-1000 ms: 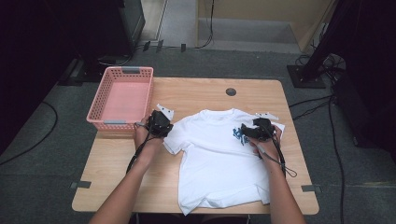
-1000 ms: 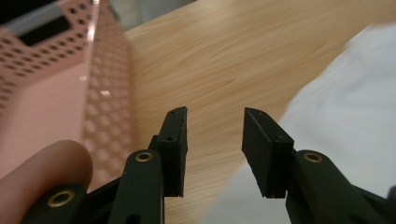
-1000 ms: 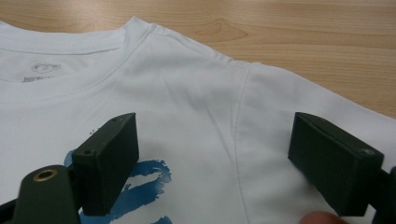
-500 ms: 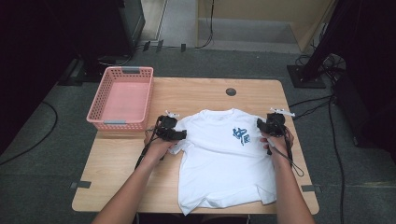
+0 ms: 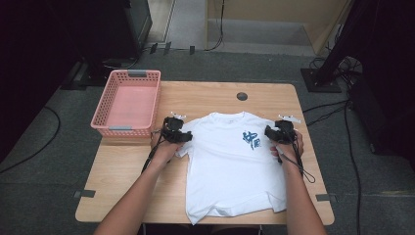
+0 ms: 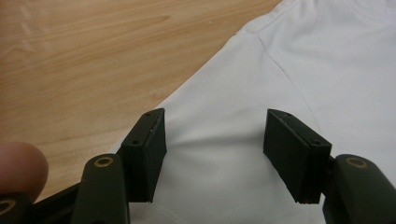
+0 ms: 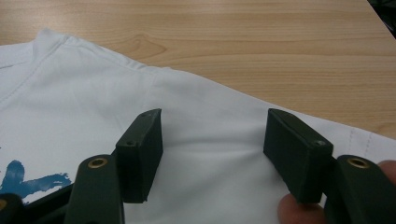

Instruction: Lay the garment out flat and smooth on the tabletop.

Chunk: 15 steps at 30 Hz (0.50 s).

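High view: a white T-shirt (image 5: 234, 166) lies flat on the wooden tabletop (image 5: 122, 176), collar away from the person, blue print on its chest. The left gripper (image 5: 175, 133) sits at the shirt's left sleeve, the right gripper (image 5: 280, 132) at the right sleeve, both forearms coming in from the bottom edge. A pink basket (image 5: 128, 102) stands on the tabletop's far left corner, well apart from the shirt. Left gripper view: the jaws are spread wide over the white T-shirt (image 6: 289, 79), sleeve cloth lying between them, nothing pinched, bare wood off to the left. Right gripper view: same story, jaws parted over the sleeve near the shoulder seam, the blue print (image 7: 28, 179) showing at lower left and a fingertip (image 7: 299, 210) peeking in low on the right.
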### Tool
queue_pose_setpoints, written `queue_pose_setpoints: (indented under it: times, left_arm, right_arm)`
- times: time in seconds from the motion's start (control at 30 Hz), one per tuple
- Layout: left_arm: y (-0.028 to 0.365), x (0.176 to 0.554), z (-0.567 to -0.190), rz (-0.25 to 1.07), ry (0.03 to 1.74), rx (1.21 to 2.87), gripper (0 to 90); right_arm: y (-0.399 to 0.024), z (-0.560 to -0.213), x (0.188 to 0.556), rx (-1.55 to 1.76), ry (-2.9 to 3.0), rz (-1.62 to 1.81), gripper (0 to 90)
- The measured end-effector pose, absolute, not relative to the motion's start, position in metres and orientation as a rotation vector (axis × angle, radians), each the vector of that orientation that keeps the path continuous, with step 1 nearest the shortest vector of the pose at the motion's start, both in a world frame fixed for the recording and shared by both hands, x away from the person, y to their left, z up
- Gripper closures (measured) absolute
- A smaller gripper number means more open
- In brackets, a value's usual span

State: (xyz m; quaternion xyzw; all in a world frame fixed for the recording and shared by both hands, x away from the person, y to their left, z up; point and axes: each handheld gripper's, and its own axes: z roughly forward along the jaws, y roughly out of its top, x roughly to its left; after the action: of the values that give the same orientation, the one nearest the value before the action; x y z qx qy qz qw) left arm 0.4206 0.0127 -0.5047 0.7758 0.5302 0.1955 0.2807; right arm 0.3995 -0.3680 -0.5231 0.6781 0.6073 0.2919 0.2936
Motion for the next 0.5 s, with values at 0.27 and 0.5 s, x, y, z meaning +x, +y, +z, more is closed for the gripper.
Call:
queue_pose_setpoints:
  times: [0.27, 0.5]
  left_arm:
    - [0.014, 0.442, -0.507, 0.58, 1.476, 2.03, 31.5]
    - [0.013, 0.452, -0.512, 0.617, 1.496, 1.956, 28.1]
  right_arm:
    - [-0.363, -0.521, 0.411, 1.823, 1.647, 0.764, 31.0]
    - [-0.36, -0.523, 0.42, 1.773, 1.688, 0.801, 26.8]
